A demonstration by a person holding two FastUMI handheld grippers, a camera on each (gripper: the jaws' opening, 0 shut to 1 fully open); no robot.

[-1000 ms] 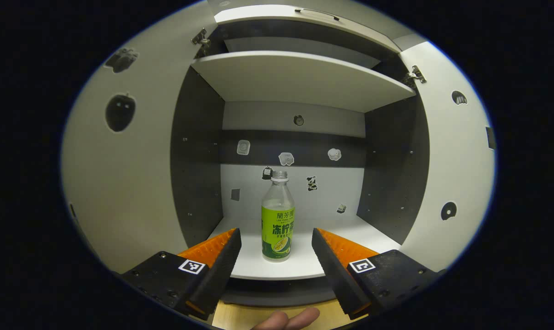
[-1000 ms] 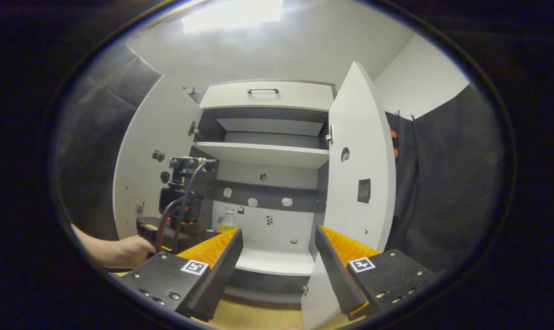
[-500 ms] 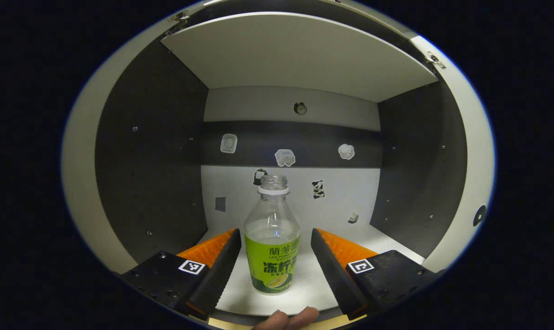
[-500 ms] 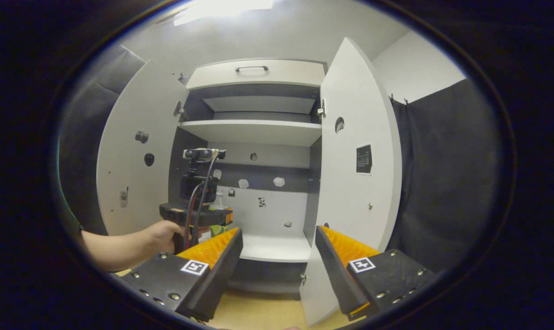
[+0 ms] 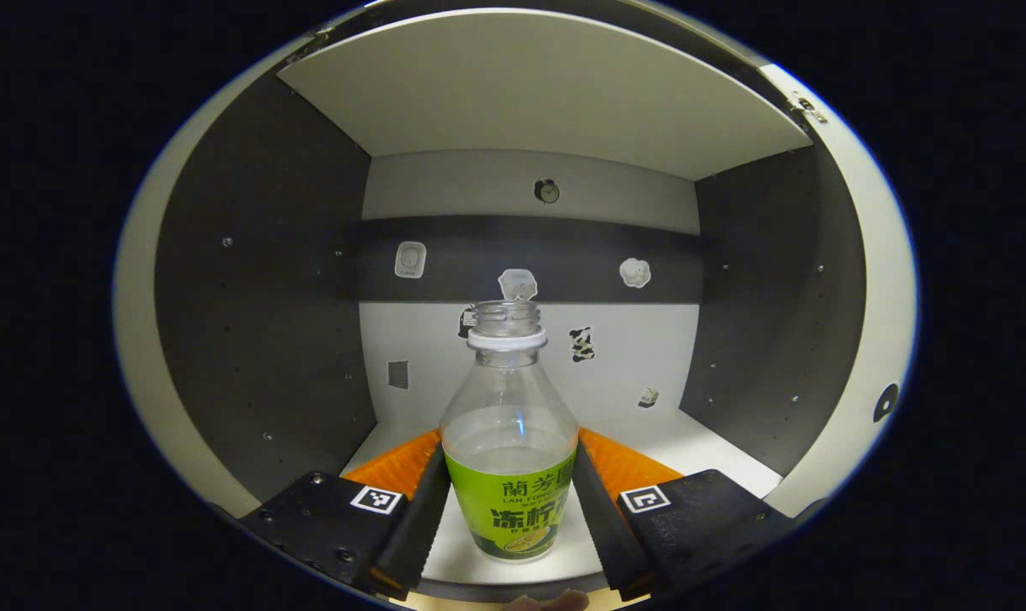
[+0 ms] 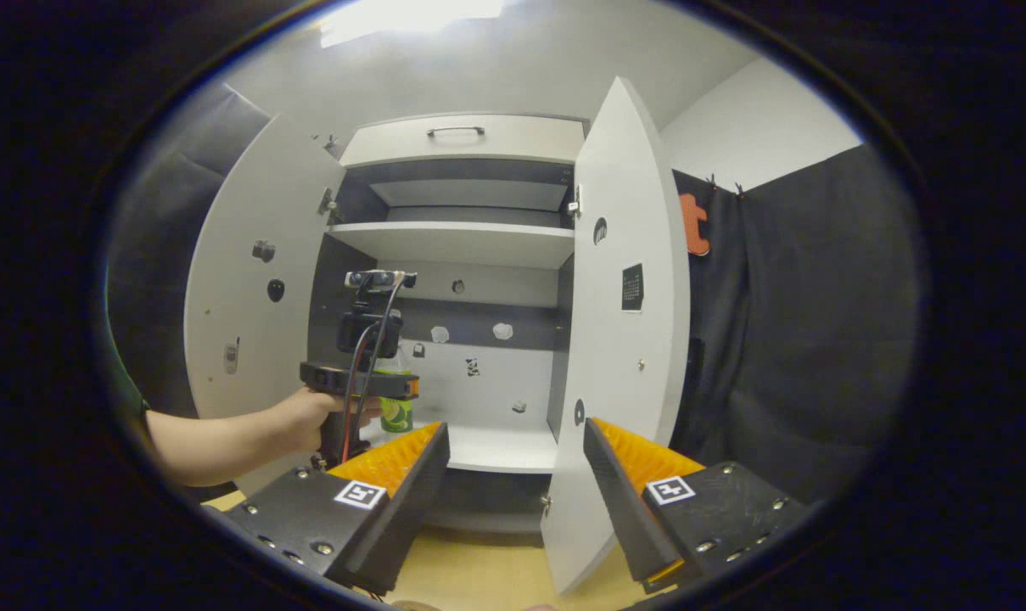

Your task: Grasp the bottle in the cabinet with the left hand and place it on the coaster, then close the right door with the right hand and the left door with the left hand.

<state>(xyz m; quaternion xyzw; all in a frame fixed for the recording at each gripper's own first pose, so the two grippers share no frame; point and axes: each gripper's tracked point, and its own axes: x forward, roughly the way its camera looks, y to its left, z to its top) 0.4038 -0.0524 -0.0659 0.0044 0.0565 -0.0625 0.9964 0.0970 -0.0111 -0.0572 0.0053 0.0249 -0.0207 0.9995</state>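
In the left gripper view, the left gripper (image 5: 509,509) reaches into the lower compartment of the cabinet (image 5: 258,280), and the bottle (image 5: 509,441) stands upright between its two fingers on the white cabinet floor (image 5: 716,441). Both fingers lie right against the sides of the green label, so the claw appears clenched on the bottle, which rests on the floor near the front edge of the compartment. The bottle has no cap and is partly filled with clear liquid. Small stickers (image 5: 635,271) dot the far wall behind it, and the shelf (image 5: 529,85) spans the compartment overhead.

In the right gripper view, the right gripper (image 6: 517,501) hangs outside the cabinet, in front of it, with its fingers spread wide and nothing between them. Beyond it, to the left, a person's hand (image 6: 305,420) holds the left gripper (image 6: 394,395) inside the lower compartment, where the green bottom of the bottle (image 6: 396,413) shows just under it. The left door (image 6: 249,297) stands wide open at the left. The right door (image 6: 619,339) also stands open, swung out toward the near side, its lower edge just left of the right gripper's right finger. A drawer front with a dark handle (image 6: 455,131) tops the cabinet. A wooden surface (image 6: 479,577) lies below the cabinet at the near edge.
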